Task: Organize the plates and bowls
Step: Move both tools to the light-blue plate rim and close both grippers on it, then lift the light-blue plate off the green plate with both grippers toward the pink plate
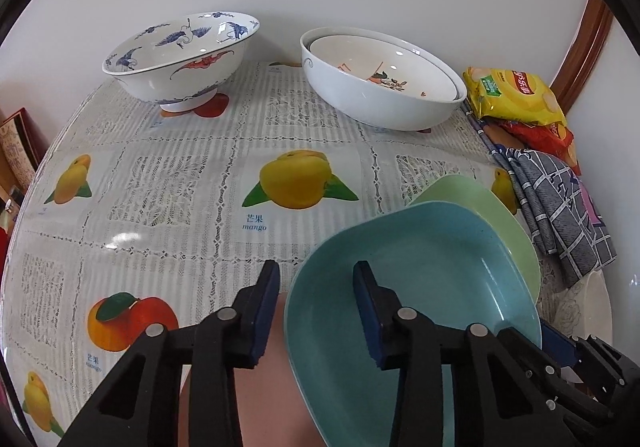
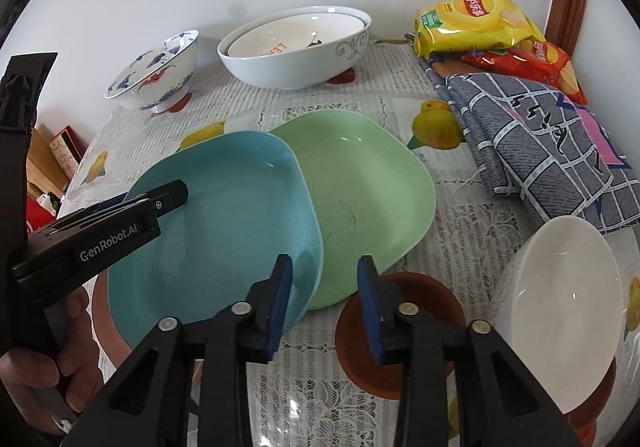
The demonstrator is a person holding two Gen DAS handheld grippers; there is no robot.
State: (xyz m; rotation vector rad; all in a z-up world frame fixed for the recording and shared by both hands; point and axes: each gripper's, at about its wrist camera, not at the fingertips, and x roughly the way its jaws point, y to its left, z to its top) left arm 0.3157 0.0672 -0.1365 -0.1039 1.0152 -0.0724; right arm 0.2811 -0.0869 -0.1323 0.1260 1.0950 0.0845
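A blue plate [image 2: 228, 223] lies over the edge of a green plate [image 2: 368, 191], with a pink plate [image 2: 105, 321] under its left side. My left gripper [image 1: 316, 311] is open, its jaws astride the blue plate's [image 1: 404, 287] left rim; it also shows in the right wrist view [image 2: 168, 196]. My right gripper [image 2: 325, 297] is open and empty, hovering at the near edges of both plates. The green plate [image 1: 492, 215] peeks out behind the blue one. A brown plate [image 2: 400, 335] and a white bowl [image 2: 560, 307] sit at the right.
A blue-patterned bowl [image 1: 180, 59] and a large white bowl with a smaller one nested inside [image 1: 380, 83] stand by the back wall. Chip bags [image 2: 480, 27] and a folded grey cloth [image 2: 540, 151] lie at the right. The table has a fruit-print cover [image 1: 200, 183].
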